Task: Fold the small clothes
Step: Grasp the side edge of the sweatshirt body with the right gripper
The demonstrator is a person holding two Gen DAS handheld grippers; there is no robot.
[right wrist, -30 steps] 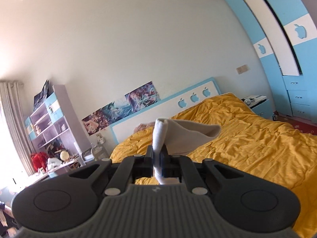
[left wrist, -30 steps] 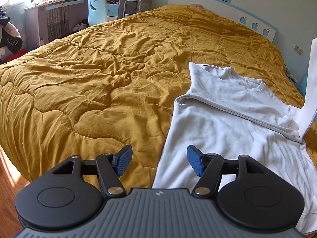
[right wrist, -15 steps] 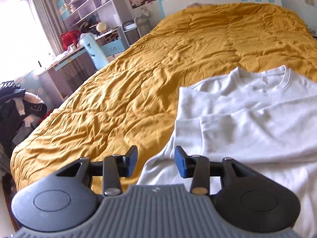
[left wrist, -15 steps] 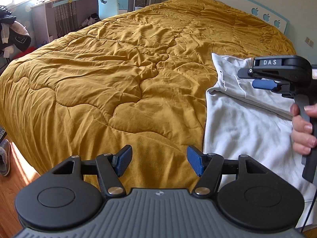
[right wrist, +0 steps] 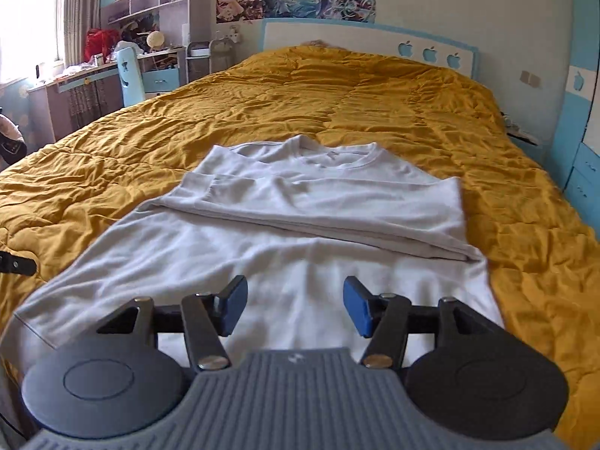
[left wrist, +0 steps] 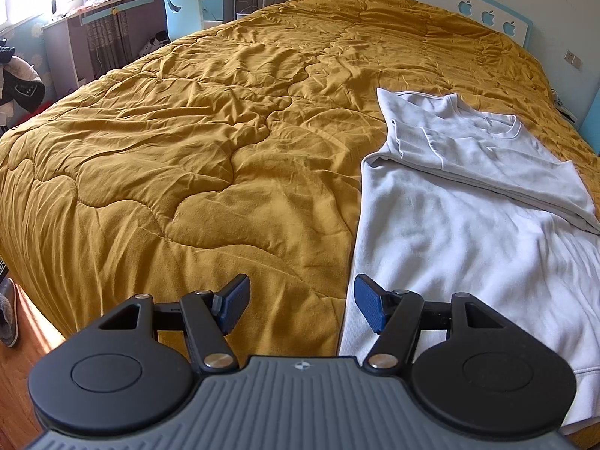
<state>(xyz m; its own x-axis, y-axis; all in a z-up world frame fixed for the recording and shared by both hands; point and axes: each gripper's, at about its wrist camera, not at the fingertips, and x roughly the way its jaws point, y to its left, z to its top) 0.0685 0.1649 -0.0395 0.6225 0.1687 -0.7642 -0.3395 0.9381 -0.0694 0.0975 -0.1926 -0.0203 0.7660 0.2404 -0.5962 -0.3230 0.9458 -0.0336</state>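
A white long-sleeved top (left wrist: 461, 232) lies flat on the mustard quilt (left wrist: 195, 142), collar away from me, with both sleeves folded across the chest. It also shows in the right wrist view (right wrist: 300, 232). My left gripper (left wrist: 300, 302) is open and empty, hovering over the quilt just beside the top's left hem edge. My right gripper (right wrist: 294, 305) is open and empty, above the lower middle of the top near its hem.
The quilt (right wrist: 412, 112) covers a wide bed with a white and blue headboard (right wrist: 431, 47). A desk and a blue chair (right wrist: 129, 75) stand to the left. Blue drawers (right wrist: 585, 165) stand right of the bed. A slipper (left wrist: 7, 318) lies on the wooden floor.
My right gripper let go of the white sleeve, which now lies folded across the chest, and came down open over the hem. My left gripper stayed open and shifted slightly.
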